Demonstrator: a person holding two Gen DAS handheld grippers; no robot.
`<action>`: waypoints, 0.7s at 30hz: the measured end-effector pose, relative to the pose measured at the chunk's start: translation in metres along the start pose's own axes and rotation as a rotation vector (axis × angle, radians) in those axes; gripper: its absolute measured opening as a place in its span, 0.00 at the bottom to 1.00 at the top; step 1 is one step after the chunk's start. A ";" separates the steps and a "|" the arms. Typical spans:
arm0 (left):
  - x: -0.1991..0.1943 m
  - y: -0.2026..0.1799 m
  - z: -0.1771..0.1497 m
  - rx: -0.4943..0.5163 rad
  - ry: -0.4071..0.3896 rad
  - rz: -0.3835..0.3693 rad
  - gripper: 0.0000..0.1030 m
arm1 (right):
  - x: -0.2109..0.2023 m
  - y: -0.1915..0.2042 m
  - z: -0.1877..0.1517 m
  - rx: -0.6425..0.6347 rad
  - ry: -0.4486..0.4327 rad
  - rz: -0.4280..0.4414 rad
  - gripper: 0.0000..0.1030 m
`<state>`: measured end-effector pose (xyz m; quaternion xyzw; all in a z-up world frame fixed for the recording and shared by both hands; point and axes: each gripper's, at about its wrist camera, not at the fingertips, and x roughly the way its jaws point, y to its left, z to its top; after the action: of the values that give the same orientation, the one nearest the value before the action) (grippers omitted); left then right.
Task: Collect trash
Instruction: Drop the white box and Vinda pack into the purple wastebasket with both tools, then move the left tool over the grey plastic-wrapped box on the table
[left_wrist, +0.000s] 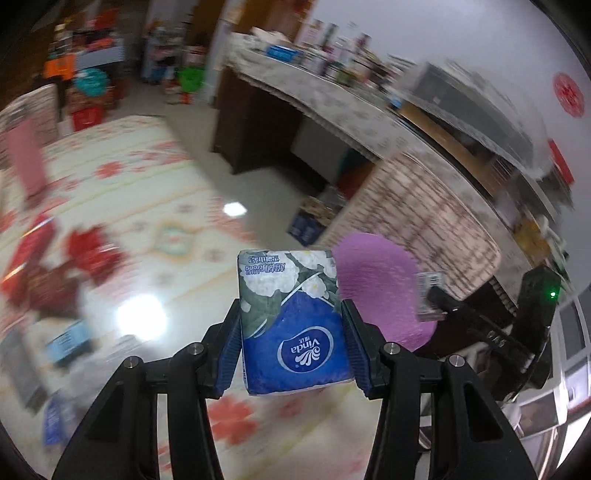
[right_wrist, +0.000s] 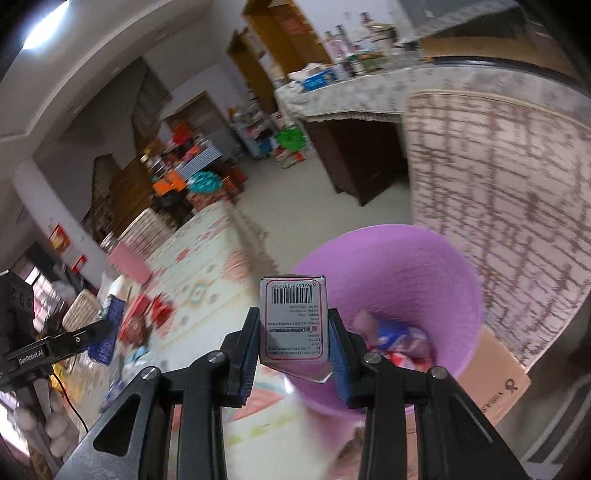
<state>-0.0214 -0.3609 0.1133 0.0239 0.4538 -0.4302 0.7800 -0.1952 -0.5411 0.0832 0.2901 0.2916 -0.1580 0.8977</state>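
Observation:
My left gripper (left_wrist: 291, 314) is shut on a blue Vinda tissue pack (left_wrist: 293, 325) and holds it above the patterned tablecloth (left_wrist: 147, 206). The purple bin (left_wrist: 376, 288) stands just right of it. My right gripper (right_wrist: 293, 325) is shut on a small silver box with a barcode (right_wrist: 293, 321), held at the near rim of the purple bin (right_wrist: 406, 266). Wrappers (right_wrist: 399, 343) lie in the bin's bottom. The right gripper shows at the right edge of the left wrist view (left_wrist: 436, 299), and the left gripper at the left edge of the right wrist view (right_wrist: 99, 325).
Red wrappers (left_wrist: 92, 251) and blue packets (left_wrist: 70, 339) lie scattered on the tablecloth to the left. A cardboard box (right_wrist: 495, 384) stands behind the bin. A patterned upholstered piece (right_wrist: 509, 192) and a cluttered counter (left_wrist: 314, 85) stand at the right and back.

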 end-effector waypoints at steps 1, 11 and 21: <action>0.010 -0.009 0.004 0.010 0.011 -0.016 0.48 | 0.000 -0.007 0.002 0.011 -0.002 -0.008 0.37; 0.083 -0.061 0.026 0.019 0.084 -0.108 0.58 | 0.007 -0.057 0.015 0.079 -0.016 -0.075 0.51; 0.027 -0.023 -0.011 0.013 0.032 0.042 0.63 | 0.007 -0.040 -0.001 0.062 -0.019 -0.024 0.71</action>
<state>-0.0390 -0.3875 0.0954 0.0452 0.4628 -0.4164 0.7813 -0.2084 -0.5722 0.0615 0.3127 0.2817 -0.1803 0.8890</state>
